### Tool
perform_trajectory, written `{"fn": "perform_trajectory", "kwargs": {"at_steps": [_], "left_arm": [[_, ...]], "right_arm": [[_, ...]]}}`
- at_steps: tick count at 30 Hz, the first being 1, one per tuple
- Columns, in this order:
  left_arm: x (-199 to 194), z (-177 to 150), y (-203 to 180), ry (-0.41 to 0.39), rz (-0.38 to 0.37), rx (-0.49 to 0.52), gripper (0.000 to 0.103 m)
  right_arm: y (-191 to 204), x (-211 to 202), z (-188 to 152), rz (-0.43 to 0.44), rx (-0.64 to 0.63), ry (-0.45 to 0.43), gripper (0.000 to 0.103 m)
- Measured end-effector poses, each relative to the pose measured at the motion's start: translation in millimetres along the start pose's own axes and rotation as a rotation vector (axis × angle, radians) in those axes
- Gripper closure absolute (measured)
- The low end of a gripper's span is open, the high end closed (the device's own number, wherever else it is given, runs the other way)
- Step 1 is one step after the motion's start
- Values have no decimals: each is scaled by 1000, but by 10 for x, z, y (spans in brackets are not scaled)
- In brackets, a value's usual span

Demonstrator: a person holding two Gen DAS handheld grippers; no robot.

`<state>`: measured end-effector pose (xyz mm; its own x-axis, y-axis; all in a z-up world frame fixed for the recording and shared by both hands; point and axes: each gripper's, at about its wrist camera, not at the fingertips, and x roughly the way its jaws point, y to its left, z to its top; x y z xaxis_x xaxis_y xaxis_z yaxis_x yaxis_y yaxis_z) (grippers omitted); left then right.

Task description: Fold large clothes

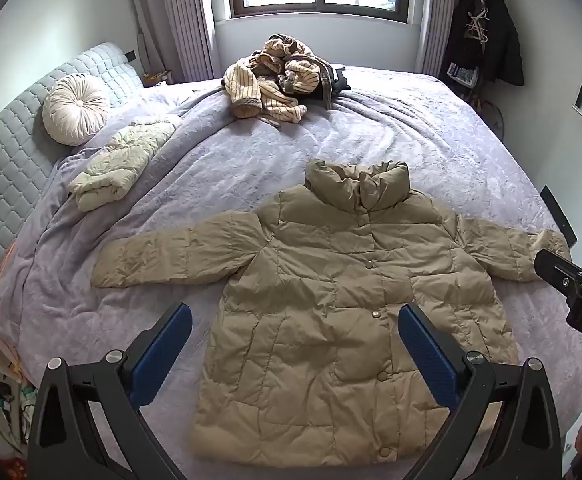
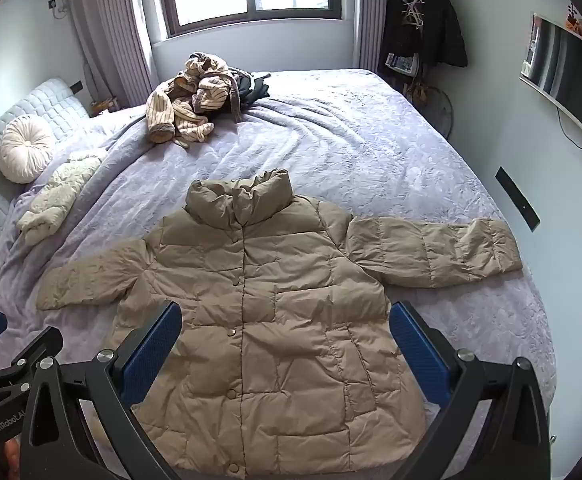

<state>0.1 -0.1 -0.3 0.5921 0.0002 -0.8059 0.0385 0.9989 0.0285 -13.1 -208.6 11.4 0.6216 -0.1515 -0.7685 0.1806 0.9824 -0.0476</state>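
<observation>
A tan puffer jacket (image 1: 331, 312) lies flat and buttoned on the lilac bed (image 1: 431, 136), front up, collar away from me, both sleeves spread out to the sides. It also shows in the right wrist view (image 2: 267, 328). My left gripper (image 1: 295, 352) is open and empty, held above the jacket's lower left part. My right gripper (image 2: 285, 348) is open and empty, above the jacket's lower middle. The right gripper's body also shows at the right edge of the left wrist view (image 1: 571, 284), near the right sleeve cuff.
A pile of striped cream clothes (image 1: 279, 76) lies at the far side of the bed under the window. A folded pale quilted garment (image 1: 115, 164) and a round cushion (image 1: 73, 108) lie by the padded headboard (image 1: 3, 152) on the left. Dark coats (image 2: 423, 20) hang at the far right.
</observation>
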Motion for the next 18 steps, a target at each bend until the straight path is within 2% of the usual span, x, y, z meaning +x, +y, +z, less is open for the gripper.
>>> {"fn": "perform_trajectory", "kwargs": {"at_steps": [18], "left_arm": [[9, -17, 9, -33, -9, -10, 0]], "right_arm": [[30, 18, 39, 5, -2, -3, 0]]}}
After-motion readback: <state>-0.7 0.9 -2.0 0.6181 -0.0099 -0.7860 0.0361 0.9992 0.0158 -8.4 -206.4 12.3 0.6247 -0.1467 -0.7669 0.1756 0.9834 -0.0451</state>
